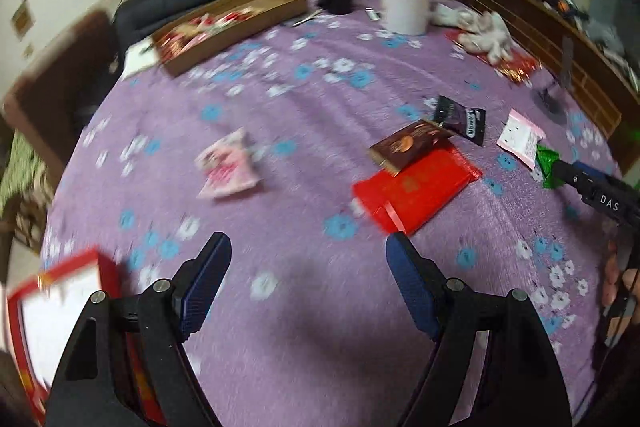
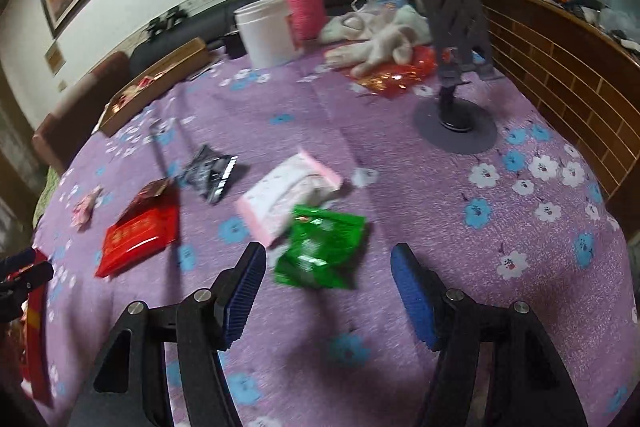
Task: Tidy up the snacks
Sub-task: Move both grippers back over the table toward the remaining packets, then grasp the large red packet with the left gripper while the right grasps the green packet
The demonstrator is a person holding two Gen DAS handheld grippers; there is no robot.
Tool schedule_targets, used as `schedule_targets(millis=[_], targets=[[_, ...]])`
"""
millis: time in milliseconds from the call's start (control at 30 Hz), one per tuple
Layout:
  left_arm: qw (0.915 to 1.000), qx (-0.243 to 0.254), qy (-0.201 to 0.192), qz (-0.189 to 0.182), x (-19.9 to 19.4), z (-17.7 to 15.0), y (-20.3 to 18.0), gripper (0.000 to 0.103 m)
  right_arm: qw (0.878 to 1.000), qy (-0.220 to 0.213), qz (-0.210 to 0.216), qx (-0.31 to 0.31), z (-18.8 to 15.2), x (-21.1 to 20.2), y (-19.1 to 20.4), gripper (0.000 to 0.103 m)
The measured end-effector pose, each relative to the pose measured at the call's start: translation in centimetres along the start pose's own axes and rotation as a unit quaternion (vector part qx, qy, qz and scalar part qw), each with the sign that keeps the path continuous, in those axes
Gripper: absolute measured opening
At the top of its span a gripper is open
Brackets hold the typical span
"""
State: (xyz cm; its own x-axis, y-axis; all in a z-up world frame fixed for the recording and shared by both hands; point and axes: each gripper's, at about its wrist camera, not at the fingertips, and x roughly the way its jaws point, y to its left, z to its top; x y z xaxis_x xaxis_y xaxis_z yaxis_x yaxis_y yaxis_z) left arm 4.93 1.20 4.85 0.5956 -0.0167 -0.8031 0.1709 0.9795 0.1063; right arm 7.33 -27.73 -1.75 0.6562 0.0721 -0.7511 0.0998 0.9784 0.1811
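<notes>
Snack packets lie scattered on a purple flowered tablecloth (image 1: 312, 99). My left gripper (image 1: 307, 247) hovers open over bare cloth, nothing between its fingers. Ahead of it lie a pink packet (image 1: 228, 165), a red packet (image 1: 416, 191) with a brown chocolate packet (image 1: 408, 145) on it, and a black packet (image 1: 460, 119). My right gripper (image 2: 328, 257) is open, with a green packet (image 2: 320, 247) lying on the cloth between its fingertips; the pads stand apart from it. A pink-and-white packet (image 2: 288, 195) lies just beyond. An open cardboard box (image 1: 232, 23) holding snacks sits at the far left.
A white jar (image 2: 266, 31), a pink bottle (image 2: 302, 7), pale gloves (image 2: 380, 43) on a red wrapper and a grey phone stand (image 2: 456, 123) stand at the back. A red-and-white box (image 1: 60, 307) sits at the near left edge. A wooden railing (image 2: 560, 75) borders the right.
</notes>
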Motion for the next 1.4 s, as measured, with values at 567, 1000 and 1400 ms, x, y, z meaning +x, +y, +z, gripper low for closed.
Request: schedule_targets(millis=[567,1000,1400], targets=[[0.9843,0.145,0.013,-0.100,5.9,3.1,-5.5,0.080,0.999,-0.004,-0.036,-0.022,-0.1,1.4,1.3,0.042],[0.9804,0.124,0.031,-0.149,6.7,2.5,-6.2,0.064,0.999,-0.003,-0.026,-0.032,-0.1,1.5,1.1,0.033],[0.9853,0.096,0.010,-0.141,3.2,-2.1,-6.8,0.051,1.000,-0.002,0.006,-0.027,-0.3,1.2,0.8,0.033]])
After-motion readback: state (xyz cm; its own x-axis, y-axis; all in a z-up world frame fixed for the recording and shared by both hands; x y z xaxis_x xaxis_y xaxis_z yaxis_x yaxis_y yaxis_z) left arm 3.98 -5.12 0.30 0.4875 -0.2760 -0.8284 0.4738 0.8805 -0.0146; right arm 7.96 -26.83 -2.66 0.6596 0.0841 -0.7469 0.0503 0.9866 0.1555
